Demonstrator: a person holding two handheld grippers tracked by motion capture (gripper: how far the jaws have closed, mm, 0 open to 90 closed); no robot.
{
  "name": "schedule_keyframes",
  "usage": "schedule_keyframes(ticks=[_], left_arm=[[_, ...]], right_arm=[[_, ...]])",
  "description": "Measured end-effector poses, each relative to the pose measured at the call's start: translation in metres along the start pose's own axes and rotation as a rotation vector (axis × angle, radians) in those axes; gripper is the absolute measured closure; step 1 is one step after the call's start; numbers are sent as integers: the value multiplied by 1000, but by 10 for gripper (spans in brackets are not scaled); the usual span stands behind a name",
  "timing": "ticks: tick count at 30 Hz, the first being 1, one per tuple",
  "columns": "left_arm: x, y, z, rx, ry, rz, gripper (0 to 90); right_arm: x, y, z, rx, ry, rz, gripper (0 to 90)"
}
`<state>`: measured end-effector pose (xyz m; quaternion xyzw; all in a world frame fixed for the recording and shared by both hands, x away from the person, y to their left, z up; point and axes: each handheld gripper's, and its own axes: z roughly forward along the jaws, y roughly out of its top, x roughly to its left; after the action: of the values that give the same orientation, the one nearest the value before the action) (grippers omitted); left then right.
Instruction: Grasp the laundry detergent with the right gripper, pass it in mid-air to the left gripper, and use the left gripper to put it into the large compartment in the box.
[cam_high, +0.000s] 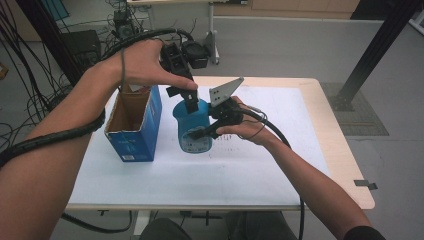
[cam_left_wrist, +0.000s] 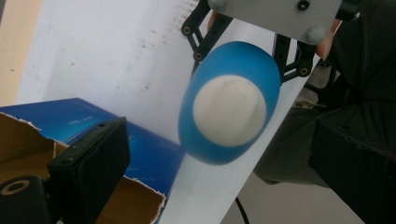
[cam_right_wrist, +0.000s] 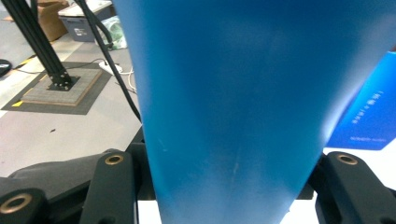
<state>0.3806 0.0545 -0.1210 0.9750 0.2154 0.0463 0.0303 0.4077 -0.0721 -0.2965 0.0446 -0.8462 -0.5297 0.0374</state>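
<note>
- One blue cup (cam_high: 194, 131), one open blue carton (cam_high: 135, 123), two grippers, one white sheet (cam_high: 260, 165) over the bench (cam_high: 345, 165).
- Blue cup: just beside the blue carton, on the carton's right in the high view, above the white sheet.
- Right gripper (cam_high: 207, 131): jaws clamped on the blue cup's side wall, one jaw at each flank.
- Left gripper (cam_high: 191, 102): at the blue cup's rim, above the carton's right edge; whether its jaws are apart or together cannot be told.
</note>
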Motion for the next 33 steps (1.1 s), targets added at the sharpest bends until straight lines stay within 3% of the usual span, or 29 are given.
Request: schedule_keyframes(ticks=[10,33], left_arm=[[-2,3,10,20,-29,24,62],[-9,7,16,52,-30,48,61]], right_arm=[[6,7,5,-16,25,-31,441],[10,19,0,-35,28,-56,440]])
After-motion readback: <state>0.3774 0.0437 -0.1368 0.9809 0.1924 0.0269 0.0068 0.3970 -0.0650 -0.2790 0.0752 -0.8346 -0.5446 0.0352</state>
